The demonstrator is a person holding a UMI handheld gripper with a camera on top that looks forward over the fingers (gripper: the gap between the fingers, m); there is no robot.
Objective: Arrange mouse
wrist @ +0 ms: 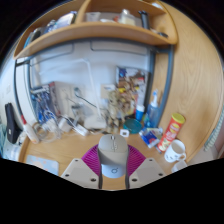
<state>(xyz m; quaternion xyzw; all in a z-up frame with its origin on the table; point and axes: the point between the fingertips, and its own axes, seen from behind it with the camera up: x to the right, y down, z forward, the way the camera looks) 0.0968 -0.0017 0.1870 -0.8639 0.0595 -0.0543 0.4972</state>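
Desk: wooden desk (60,152) of light wood, crowded along its back with small clutter; a pale wall rises behind it
Shelf: curved wooden shelf (90,35) runs above the desk; several items stand on it, too blurred to name
Mouse: grey mouse (111,146) sits between the fingers, close in front of the camera; its body is plain grey and rounded, seen from behind, with a lighter underside edge; a pink-purple mat (96,158) shows beneath and around it on the desk
Gripper: gripper (112,168) points forward over the desk; its two pale fingers (84,172) stand either side of the mouse; they are near its flanks, but whether they press on it or leave a gap cannot be told
Mug: white mug (175,152) stands on the desk, right of the fingers and a little beyond them
Can: tall orange-red can (174,128) stands just behind the mug, near the wooden side panel
Bottle: blue bottle (152,113) stands further back, left of the can
Boxes: colourful boxes (130,80) lean against the wall at the back of the desk
Left side: dark object (12,122) stands upright at the desk's left end; what it is cannot be told
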